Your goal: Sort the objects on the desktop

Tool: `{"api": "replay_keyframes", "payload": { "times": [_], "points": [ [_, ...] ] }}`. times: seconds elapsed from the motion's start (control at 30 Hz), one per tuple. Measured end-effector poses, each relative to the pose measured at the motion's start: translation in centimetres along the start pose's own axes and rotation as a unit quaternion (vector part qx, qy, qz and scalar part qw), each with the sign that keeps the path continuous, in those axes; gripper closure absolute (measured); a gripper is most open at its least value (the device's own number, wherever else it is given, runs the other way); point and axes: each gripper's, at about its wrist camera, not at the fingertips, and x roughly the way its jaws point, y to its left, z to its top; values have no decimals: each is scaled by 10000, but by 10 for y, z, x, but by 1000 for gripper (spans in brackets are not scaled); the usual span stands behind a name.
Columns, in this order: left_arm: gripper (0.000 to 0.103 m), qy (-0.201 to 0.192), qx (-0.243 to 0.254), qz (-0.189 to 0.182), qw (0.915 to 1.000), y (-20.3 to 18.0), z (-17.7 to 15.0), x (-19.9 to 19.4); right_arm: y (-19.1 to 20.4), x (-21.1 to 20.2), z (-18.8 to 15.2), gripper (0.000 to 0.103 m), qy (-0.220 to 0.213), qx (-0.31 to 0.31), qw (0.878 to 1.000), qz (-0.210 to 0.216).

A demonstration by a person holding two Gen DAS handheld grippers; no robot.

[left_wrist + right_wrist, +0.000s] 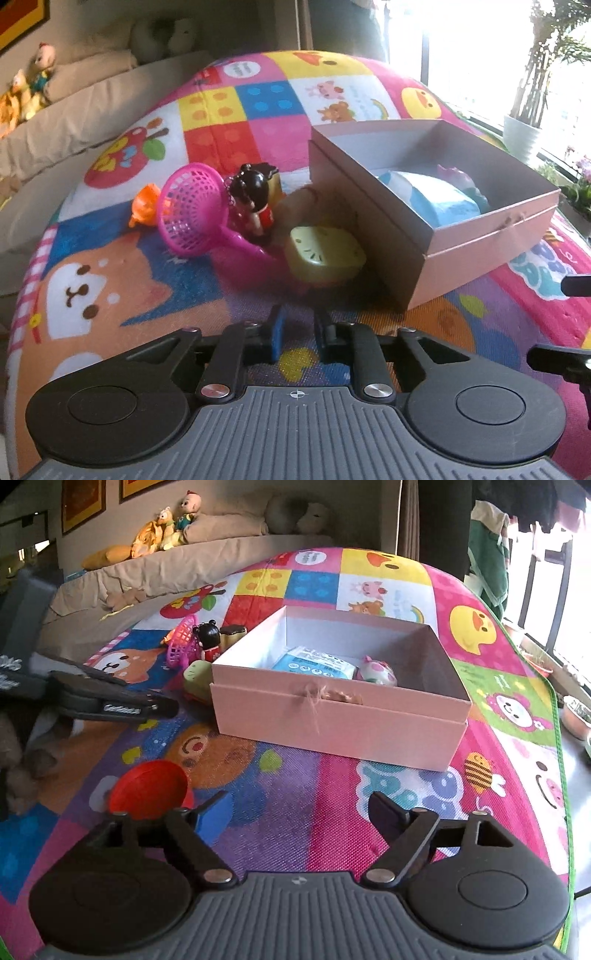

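Observation:
An open pink box [480, 236] [332, 720] stands on the colourful play mat [258, 849]. It holds a blue packet [432, 199] [314, 662] and a pink squishy toy [378, 672]. Left of the box lie a pink net scoop [188, 214] [181, 642], a black-haired doll [255, 199] [210, 638], a pale green case [325, 251] and an orange toy [146, 205]. My left gripper [299, 317] hovers short of the green case, shut with nothing between its pads. My right gripper [299, 799] is open and holds nothing, with a red cup [151, 790] just left of its left finger.
A beige cushioned couch [166, 572] with plush toys [162, 531] runs along the far left of the mat. A white plant pot [522, 138] and windows are at the right. The mat's green edge [557, 738] drops off at the right.

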Motion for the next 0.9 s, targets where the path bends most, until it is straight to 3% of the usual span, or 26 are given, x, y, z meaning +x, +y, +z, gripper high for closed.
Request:
{"api": "replay_keyframes", "payload": {
  "times": [0.03,0.1,0.3,0.47,0.53,0.73,0.9],
  "points": [
    [63,-20,-12,10,10000,0,1,0,0,1,0,20,20,19,10000,-1],
    [50,-67,-93,67,9999,2,3,1,0,2,1,20,52,71,10000,16],
    [36,-10,-279,417,9987,12,7,14,3,2,1,18,81,1,10000,-15],
    [32,53,-388,1308,9906,30,7,20,5,5,2,17,105,-13,9999,-77],
    [33,78,-563,1458,9877,41,7,19,5,8,2,17,128,-18,9999,-75],
    [33,81,-1046,733,9918,53,14,21,9,20,1,16,249,20,9996,-97],
    [32,-41,-1192,794,9897,53,34,42,16,21,2,16,192,-111,9996,-200]
  ]
}}
